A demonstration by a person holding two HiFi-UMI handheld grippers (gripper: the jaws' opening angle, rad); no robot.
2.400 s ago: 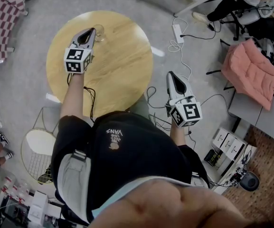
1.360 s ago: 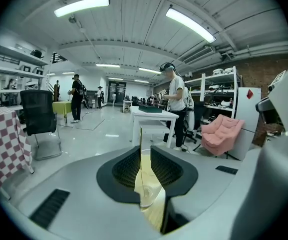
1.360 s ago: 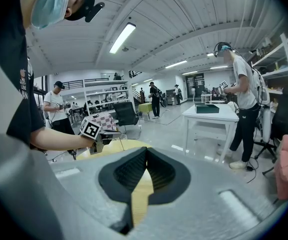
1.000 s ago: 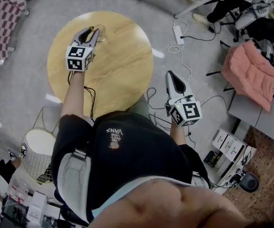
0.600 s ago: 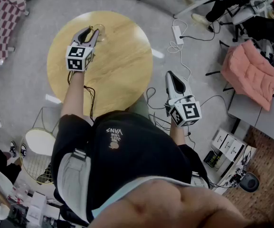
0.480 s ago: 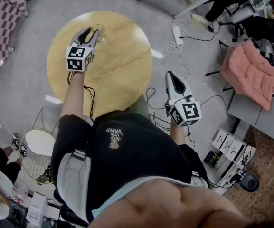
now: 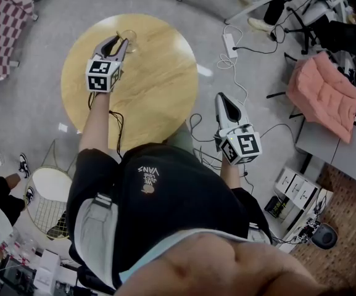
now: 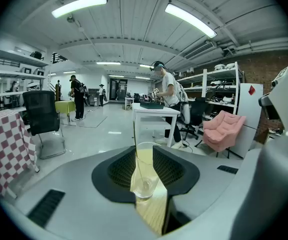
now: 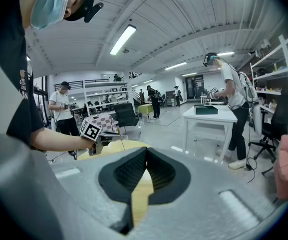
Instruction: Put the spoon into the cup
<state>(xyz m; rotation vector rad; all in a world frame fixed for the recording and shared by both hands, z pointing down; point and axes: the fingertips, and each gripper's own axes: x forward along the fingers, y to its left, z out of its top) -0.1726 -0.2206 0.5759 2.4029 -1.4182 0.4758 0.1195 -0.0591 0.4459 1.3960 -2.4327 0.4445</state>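
Note:
A clear glass cup (image 7: 128,41) stands near the far edge of the round wooden table (image 7: 159,91). In the left gripper view the cup (image 8: 144,181) sits just beyond the jaws, and the spoon's (image 8: 135,141) thin handle leans up out of it. My left gripper (image 7: 116,41) is open just short of the cup, its jaws apart with nothing held; in its own view the left gripper (image 8: 144,150) frames the cup. My right gripper (image 7: 222,97) hangs off the table's right side over the floor. In its own view the right gripper (image 9: 146,152) is shut and empty.
A white wire stool (image 7: 48,193) stands at the lower left beside the table. Cables and a power strip (image 7: 231,42) lie on the floor to the right. A pink cushioned chair (image 7: 322,91) is at the far right, a checkered cloth (image 7: 5,17) at the top left.
The left gripper, shut 2.4 s ago, has opened beside the cup and has held still for the last second. The right gripper has not moved. A person at the lower left has shifted.

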